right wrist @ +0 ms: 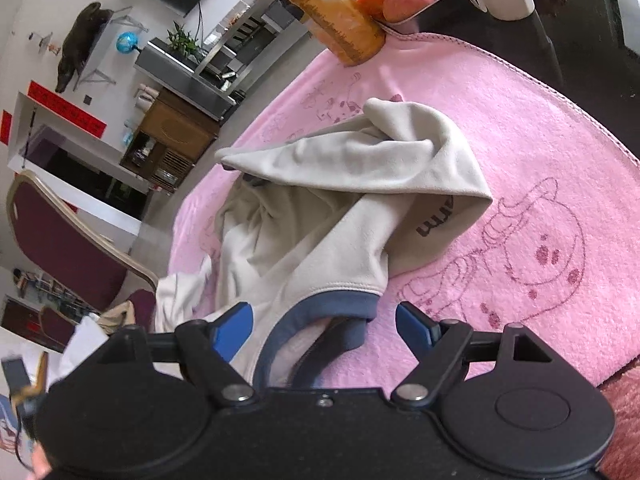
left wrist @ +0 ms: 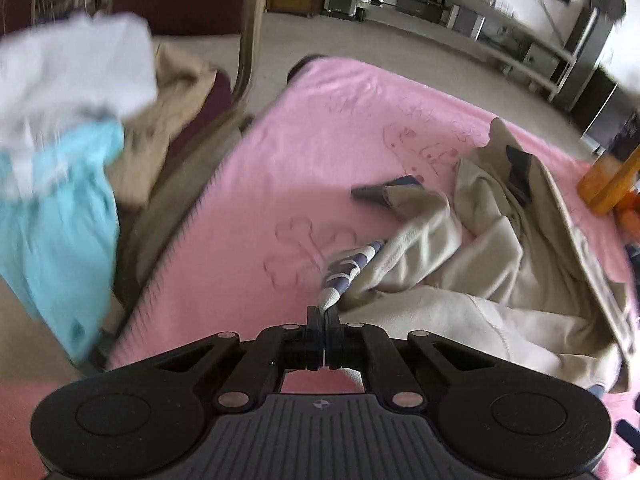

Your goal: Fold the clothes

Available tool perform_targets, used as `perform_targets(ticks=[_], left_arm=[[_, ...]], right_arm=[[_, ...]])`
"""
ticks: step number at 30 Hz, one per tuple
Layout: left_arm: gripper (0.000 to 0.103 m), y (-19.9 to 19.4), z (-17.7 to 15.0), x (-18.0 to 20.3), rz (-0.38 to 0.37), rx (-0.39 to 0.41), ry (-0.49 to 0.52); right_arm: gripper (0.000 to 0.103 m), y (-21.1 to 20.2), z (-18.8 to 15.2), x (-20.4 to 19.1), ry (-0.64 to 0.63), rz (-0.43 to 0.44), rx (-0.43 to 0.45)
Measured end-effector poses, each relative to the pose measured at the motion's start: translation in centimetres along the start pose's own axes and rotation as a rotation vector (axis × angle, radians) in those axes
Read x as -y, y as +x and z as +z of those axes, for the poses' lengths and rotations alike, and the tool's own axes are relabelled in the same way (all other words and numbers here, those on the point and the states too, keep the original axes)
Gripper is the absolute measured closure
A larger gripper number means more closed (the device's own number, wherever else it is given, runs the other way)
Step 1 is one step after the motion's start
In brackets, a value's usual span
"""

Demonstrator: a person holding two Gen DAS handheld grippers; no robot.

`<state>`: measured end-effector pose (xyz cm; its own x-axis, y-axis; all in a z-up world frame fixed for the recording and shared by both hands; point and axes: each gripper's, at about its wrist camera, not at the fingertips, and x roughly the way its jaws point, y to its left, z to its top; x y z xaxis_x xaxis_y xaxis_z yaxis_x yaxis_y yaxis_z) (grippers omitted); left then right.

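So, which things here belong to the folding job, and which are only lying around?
For the job:
- cream sweatshirt with blue trim
- pink blanket under it
- left tool, shut on a patterned edge of the sweatshirt
- right tool, open

Lying about:
- orange bottle
- maroon chair
- turquoise and white clothes

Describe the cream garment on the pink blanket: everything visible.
The cream garment is soft, fleece-like fabric with dark blue ribbed trim at its neckline and dark lettering on one fold. It lies crumpled and unfolded on the pink blanket, part of it humped up over the rest. The left gripper is shut on a blue-and-white patterned edge of it. The right gripper stands open astride the collar, not gripping.
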<state>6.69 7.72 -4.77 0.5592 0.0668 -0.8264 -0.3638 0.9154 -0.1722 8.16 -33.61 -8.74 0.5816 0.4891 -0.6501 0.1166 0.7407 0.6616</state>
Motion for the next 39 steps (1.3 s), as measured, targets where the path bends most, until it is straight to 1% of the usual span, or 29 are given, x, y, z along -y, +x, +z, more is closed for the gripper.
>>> perform_targets(ticks=[2, 4, 5, 9, 10, 11, 12, 14, 16, 17, 18, 20, 21, 23, 25, 26, 28, 29, 30, 31, 33, 35, 37, 38, 39], left_arm=[[0.100, -0.2, -0.9, -1.8, -0.046, 0.004, -0.048], [0.099, 0.6, -0.9, -1.9, -0.091, -0.019, -0.069], [0.091, 1.1, -0.8, -1.7, -0.098, -0.029, -0.072], [0.085, 2.4, -0.6, -1.8, -0.102, -0.044, -0.098], [0.082, 2.5, -0.6, -2.0, -0.108, -0.048, -0.107], [0.075, 2.5, -0.6, -2.2, -0.109, -0.052, -0.114], [0.074, 2.6, -0.7, -2.1, -0.102, -0.055, -0.116], [0.075, 2.9, -0.7, -1.6, -0.072, -0.051, -0.106], [0.084, 3.0, -0.7, -1.0, -0.033, -0.039, -0.078], [0.099, 3.0, -0.8, -0.7, -0.009, -0.030, -0.062], [0.102, 3.0, -0.8, -0.4, 0.014, -0.015, -0.045], [0.102, 2.4, -0.8, -0.4, 0.041, 0.031, -0.026], [0.102, 1.9, -0.6, -0.7, 0.050, 0.053, -0.029], [0.101, 0.8, 0.0, -2.0, 0.031, 0.086, -0.069], [0.101, -0.1, 1.0, -3.5, 0.008, 0.110, -0.121], [0.101, -0.3, 1.4, -4.0, 0.006, 0.120, -0.133], [0.101, -0.3, 2.0, -4.5, 0.002, 0.129, -0.138], [0.101, -0.1, 2.0, -4.5, -0.001, 0.124, -0.137], [0.101, 0.2, 1.8, -4.4, 0.002, 0.123, -0.127], [0.101, 0.4, 1.6, -4.0, 0.013, 0.127, -0.106], [0.101, 0.7, 1.3, -3.5, 0.027, 0.135, -0.073], [0.101, 0.6, 1.3, -3.8, 0.014, 0.138, -0.072], [0.101, 0.5, 1.3, -4.1, 0.001, 0.141, -0.072], [0.101, 0.5, 1.2, -4.2, -0.006, 0.142, -0.072], [0.101, 0.5, 1.2, -4.3, -0.012, 0.144, -0.072]], right_arm=[[0.025, 0.3, -0.2, -0.1, -0.008, -0.022, -0.001], [0.025, 0.5, -0.3, 0.0, -0.016, -0.047, -0.002], [0.025, 0.6, -0.4, 0.0, -0.017, -0.059, -0.002], [0.025, 1.0, -0.3, 0.3, -0.007, -0.082, 0.005], [0.025, 1.0, -0.3, 0.4, -0.003, -0.081, 0.010], [0.025, 0.9, -0.2, 0.5, 0.002, -0.079, 0.019], [0.025, 0.7, -0.2, 0.6, 0.008, -0.079, 0.035], [0.025, 0.2, 0.0, 1.1, 0.030, -0.077, 0.081], [0.026, -0.7, 0.2, 1.8, 0.073, -0.072, 0.142], [0.029, -1.1, 0.2, 2.2, 0.098, -0.066, 0.169], [0.032, -1.5, 0.3, 2.8, 0.134, -0.056, 0.196], [0.042, -2.1, 0.5, 4.0, 0.219, -0.054, 0.245], [0.044, -2.3, 0.6, 4.6, 0.263, -0.063, 0.264], [0.048, -2.5, 0.8, 5.9, 0.342, -0.091, 0.288], [0.052, -2.1, 1.2, 6.8, 0.385, -0.138, 0.278], [0.056, -1.7, 1.3, 6.6, 0.360, -0.175, 0.263], [0.062, -0.5, 1.7, 5.8, 0.268, -0.265, 0.220], [0.064, 0.3, 1.8, 5.3, 0.212, -0.303, 0.193], [0.065, 1.3, 1.9, 4.8, 0.158, -0.324, 0.166], [0.066, 2.1, 2.0, 4.4, 0.125, -0.324, 0.154], [0.066, 3.3, 2.2, 4.1, 0.090, -0.316, 0.164], [0.066, 4.5, 2.5, 3.9, 0.059, -0.318, 0.171], [0.067, 5.1, 2.4, 3.6, 0.041, -0.326, 0.206], [0.089, 4.9, 2.4, 3.6, 0.051, -0.313, 0.218], [0.101, 4.7, 2.4, 3.6, 0.073, -0.291, 0.223]])
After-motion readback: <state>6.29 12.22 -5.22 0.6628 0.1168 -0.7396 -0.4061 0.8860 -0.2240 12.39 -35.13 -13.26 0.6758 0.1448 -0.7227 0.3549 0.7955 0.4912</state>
